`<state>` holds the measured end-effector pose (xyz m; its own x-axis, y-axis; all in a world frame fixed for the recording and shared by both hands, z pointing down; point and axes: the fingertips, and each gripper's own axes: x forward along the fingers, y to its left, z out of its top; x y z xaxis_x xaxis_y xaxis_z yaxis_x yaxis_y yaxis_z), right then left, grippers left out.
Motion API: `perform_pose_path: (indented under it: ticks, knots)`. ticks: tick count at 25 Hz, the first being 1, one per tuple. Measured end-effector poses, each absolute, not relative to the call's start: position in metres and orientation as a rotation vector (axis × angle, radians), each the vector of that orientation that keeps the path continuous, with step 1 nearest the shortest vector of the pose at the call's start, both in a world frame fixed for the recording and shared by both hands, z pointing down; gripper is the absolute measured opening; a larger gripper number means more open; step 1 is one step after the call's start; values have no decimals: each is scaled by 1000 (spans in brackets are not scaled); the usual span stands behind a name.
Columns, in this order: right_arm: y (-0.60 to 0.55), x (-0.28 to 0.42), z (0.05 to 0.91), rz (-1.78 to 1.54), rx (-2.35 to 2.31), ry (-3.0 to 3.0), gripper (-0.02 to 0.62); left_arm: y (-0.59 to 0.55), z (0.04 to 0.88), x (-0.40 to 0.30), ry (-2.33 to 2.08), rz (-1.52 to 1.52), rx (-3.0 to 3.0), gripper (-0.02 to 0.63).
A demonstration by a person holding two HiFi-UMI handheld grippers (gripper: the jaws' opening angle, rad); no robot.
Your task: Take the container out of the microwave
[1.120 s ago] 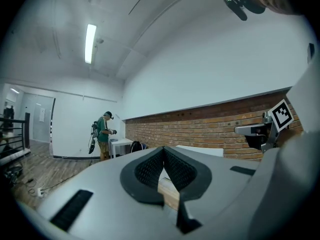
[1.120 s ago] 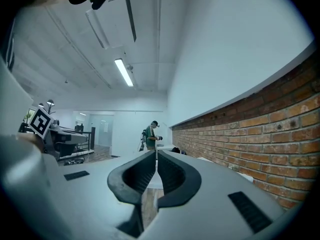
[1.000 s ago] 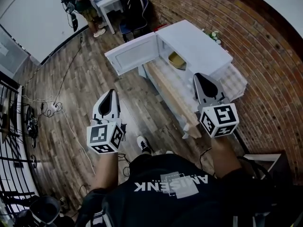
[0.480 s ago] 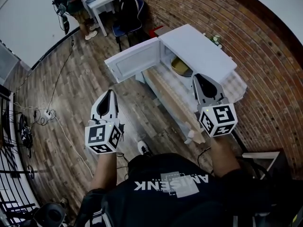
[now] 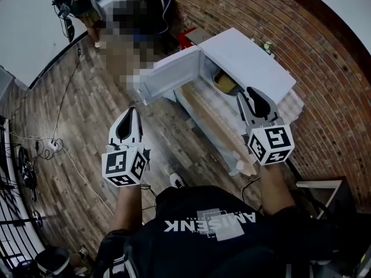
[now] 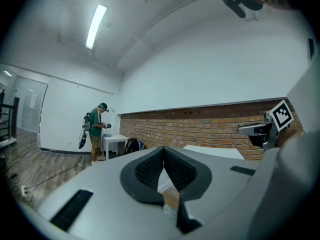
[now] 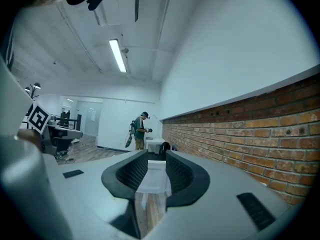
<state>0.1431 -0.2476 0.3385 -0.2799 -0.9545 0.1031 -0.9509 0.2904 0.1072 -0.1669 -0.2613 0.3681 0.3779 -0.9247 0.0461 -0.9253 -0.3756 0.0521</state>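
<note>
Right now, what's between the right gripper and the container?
Nothing: the head view shows bare space from right gripper to container. That gripper's jaws have just been opening, nothing between them.

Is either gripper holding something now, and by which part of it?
Nothing is held. The left gripper is shut empty; the right gripper has just been opening its jaws, nothing between them.

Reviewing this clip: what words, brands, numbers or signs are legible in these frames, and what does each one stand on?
"AMISENK": large pale print on the person's black shirt, upside down in the head view; the letters are my best reading.
Smaller print line beside it on the shirt: too small to read.
Square black-and-white markers on the two cubes: coded patterns, no letters or numbers.
White box-shaped microwave: no readable label or digits.
</note>
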Motion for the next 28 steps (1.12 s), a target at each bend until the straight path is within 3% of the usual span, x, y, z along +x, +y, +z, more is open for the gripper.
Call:
perform_pose_path:
  ticks: [14,28]
  knots:
    - [-278,92,373,-20,1703,-2317,201,-305,398,-194,-1558,10,2584,12]
    - [-328,105,412,-16,1546,-2328,215,-326,385,-171,-1650,-9,2503,12]
